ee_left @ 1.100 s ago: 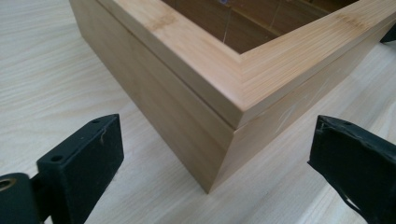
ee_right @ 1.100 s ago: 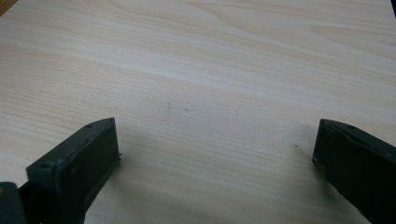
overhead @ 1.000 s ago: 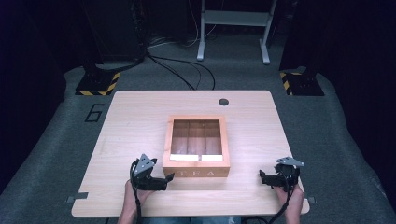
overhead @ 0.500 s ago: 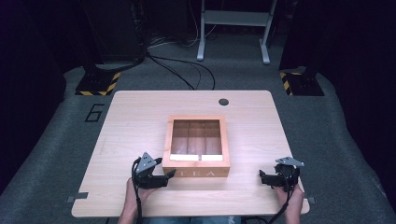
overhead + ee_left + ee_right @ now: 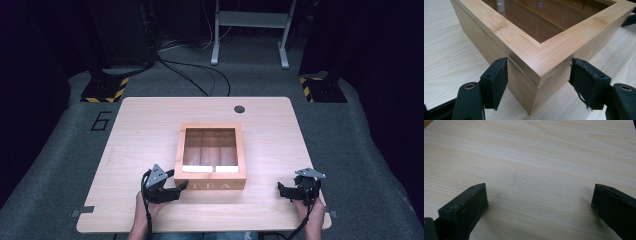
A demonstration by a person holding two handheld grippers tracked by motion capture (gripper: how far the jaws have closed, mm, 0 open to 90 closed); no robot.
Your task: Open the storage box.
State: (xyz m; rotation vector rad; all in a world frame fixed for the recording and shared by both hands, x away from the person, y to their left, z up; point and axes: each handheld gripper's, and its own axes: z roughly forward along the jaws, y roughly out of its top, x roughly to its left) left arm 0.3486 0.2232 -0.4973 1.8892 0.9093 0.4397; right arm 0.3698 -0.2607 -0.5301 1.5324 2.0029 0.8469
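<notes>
A wooden tea box with "TEA" on its front wall stands in the middle of the table. A lid with a clear pane covers it, and two pale packets lie inside near the front. My left gripper is at the box's front left corner. Its jaws have just been closing. In the left gripper view the box corner sits between the pads of the left gripper, which press on both walls. Right of the box, my right gripper stands open over bare tabletop.
A dark round hole sits near the table's far edge. On the grey floor behind are cables, a painted "6", two black stand bases with yellow-striped tape and a white frame.
The left gripper's jaws have narrowed onto the box's front left corner. Both hands and the box stay where they were.
</notes>
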